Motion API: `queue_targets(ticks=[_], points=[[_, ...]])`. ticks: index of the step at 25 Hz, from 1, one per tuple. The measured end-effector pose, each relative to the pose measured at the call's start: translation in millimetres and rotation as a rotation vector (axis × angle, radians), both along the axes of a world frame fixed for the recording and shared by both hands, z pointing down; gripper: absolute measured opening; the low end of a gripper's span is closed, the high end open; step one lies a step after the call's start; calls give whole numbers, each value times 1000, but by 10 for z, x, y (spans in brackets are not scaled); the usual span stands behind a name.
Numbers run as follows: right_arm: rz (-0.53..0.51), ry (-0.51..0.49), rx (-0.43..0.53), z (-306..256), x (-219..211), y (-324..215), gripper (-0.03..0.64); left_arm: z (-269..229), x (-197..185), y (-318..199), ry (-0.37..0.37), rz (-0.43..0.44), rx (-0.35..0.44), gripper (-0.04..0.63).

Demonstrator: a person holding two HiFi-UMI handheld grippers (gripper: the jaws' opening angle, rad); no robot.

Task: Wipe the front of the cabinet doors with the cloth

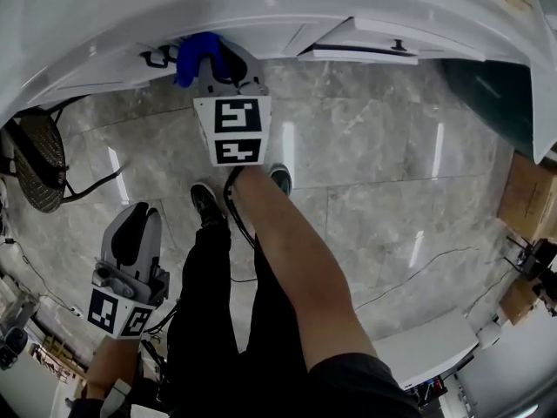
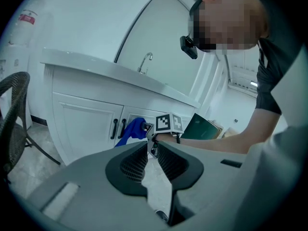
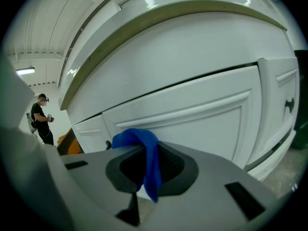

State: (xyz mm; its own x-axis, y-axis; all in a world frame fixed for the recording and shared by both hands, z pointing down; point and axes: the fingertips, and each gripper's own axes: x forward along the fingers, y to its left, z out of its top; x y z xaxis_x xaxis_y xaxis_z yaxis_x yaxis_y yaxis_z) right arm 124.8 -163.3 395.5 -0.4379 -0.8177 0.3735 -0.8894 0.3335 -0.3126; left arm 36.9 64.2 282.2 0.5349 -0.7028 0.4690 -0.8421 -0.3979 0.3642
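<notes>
A blue cloth [image 3: 147, 148] hangs pinched in my right gripper [image 3: 149, 165], which is shut on it. In the head view that gripper [image 1: 213, 59] reaches to the white cabinet doors [image 1: 104, 81], with the cloth [image 1: 198, 52] right by the black handles [image 1: 157, 57]. I cannot tell if the cloth touches the door. The door panel [image 3: 192, 121] fills the right gripper view. My left gripper [image 1: 130, 232] hangs low at the left, away from the cabinet. Its jaws [image 2: 152, 150] are shut with nothing in them. From there I see the cloth [image 2: 132, 130] in front of the doors [image 2: 84, 121].
One cabinet door [image 1: 361, 49] to the right stands slightly ajar. A black wire chair [image 1: 39, 155] is at the left, with cables across the tiled floor. Cardboard boxes [image 1: 526, 198] sit at the right. A tap [image 2: 146, 60] stands on the counter. My legs and shoes [image 1: 209, 203] are below.
</notes>
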Motion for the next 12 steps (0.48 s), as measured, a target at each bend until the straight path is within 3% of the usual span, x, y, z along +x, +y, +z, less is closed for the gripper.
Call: queue_targets(ticks=[6, 9, 12], points=[[88, 100, -19, 219, 1023, -36, 35, 46, 317, 28, 12, 41, -7, 67], [169, 119, -42, 310, 1492, -63, 36, 67, 299, 16, 10, 48, -4, 67], [208, 158, -29, 346, 1661, -50, 36, 95, 141, 41, 6, 43, -9, 67]])
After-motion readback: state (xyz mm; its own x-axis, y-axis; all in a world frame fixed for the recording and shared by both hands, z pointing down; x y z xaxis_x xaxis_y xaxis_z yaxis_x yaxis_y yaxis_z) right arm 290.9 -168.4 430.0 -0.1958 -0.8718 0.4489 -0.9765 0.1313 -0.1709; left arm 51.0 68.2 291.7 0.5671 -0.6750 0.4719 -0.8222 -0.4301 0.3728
